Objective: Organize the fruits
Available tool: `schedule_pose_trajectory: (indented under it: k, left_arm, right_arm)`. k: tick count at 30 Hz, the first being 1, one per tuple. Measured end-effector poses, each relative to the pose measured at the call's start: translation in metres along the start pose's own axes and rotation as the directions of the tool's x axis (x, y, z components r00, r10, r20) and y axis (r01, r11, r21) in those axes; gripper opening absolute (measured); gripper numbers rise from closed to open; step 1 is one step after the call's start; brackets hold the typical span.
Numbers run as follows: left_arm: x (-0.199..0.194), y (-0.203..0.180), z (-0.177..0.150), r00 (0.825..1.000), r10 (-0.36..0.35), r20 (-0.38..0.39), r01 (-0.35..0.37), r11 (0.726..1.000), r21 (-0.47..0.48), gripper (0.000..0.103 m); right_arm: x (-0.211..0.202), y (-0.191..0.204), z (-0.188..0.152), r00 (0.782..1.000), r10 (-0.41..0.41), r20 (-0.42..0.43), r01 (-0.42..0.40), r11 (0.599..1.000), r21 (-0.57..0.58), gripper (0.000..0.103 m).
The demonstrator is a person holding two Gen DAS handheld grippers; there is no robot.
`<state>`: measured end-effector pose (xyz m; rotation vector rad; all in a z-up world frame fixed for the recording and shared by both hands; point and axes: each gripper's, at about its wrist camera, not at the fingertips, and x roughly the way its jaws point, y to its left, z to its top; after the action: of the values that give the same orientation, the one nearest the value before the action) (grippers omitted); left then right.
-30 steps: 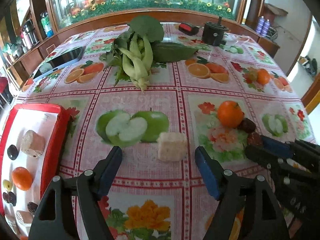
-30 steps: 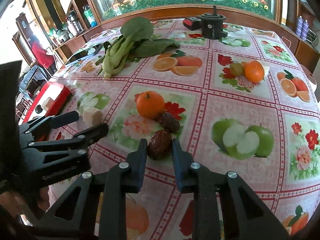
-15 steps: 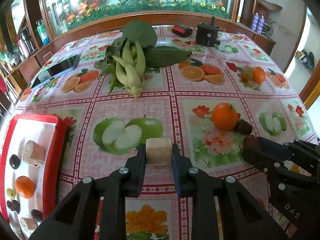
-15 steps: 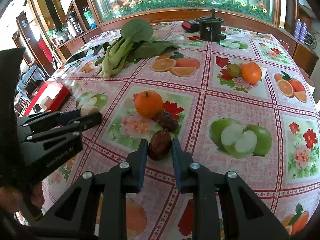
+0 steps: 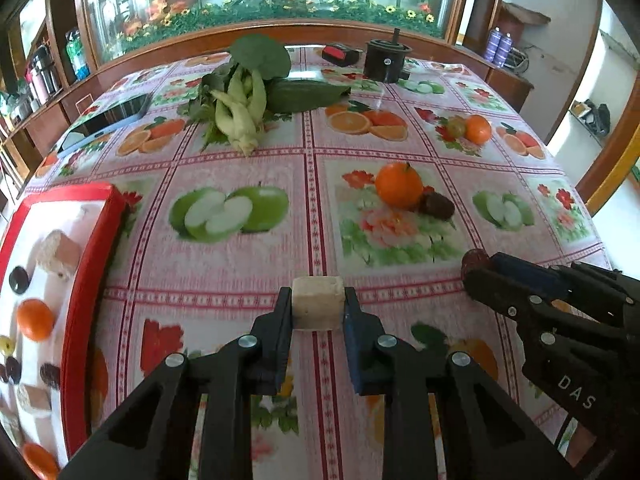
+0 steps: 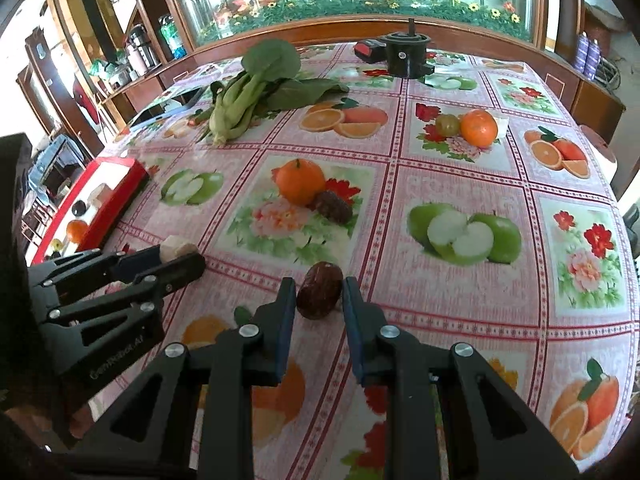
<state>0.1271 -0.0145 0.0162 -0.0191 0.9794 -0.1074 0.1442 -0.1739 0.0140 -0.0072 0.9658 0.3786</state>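
My left gripper point(image 5: 317, 307) is shut on a pale beige fruit chunk point(image 5: 317, 302), held above the tablecloth; the right wrist view shows that chunk point(image 6: 178, 246) at the left. My right gripper point(image 6: 319, 295) is shut on a dark brown date point(image 6: 319, 294), whose tip point(image 5: 475, 258) shows in the left wrist view. A red-rimmed white tray point(image 5: 86, 264) at the left holds several fruit pieces. On the cloth remain an orange point(image 5: 399, 185) with a second date point(image 5: 437, 205) beside it, and farther back another orange point(image 6: 478, 128) next to a small green fruit point(image 6: 447, 124).
A bunch of leafy greens point(image 5: 244, 96) lies at the back of the table. Behind it stand a black round device point(image 5: 386, 60) and a red-black box point(image 5: 341, 53). A phone point(image 5: 108, 118) lies at the back left. The cloth carries printed fruit pictures.
The left gripper closed on the beige chunk and lifted it back toward me. The right gripper, shut on the date throughout, has raised it and drawn it back from the orange.
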Motion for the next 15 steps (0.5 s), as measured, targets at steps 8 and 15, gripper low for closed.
schedule_pose_trajectory:
  k: [8, 15]
  left_arm:
    - [-0.003, 0.006, -0.004, 1.0, 0.012, -0.006, -0.013, 1.0, -0.012, 0.023]
    - [0.0, 0.001, -0.003, 0.999, 0.05, 0.003, -0.05, 0.999, 0.01, 0.031]
  right_arm:
    - [0.007, -0.004, -0.001, 1.0, 0.005, -0.03, -0.004, 1.0, 0.024, 0.025]
    - [0.013, 0.003, 0.006, 0.999, -0.028, -0.017, 0.028, 1.0, -0.007, 0.025]
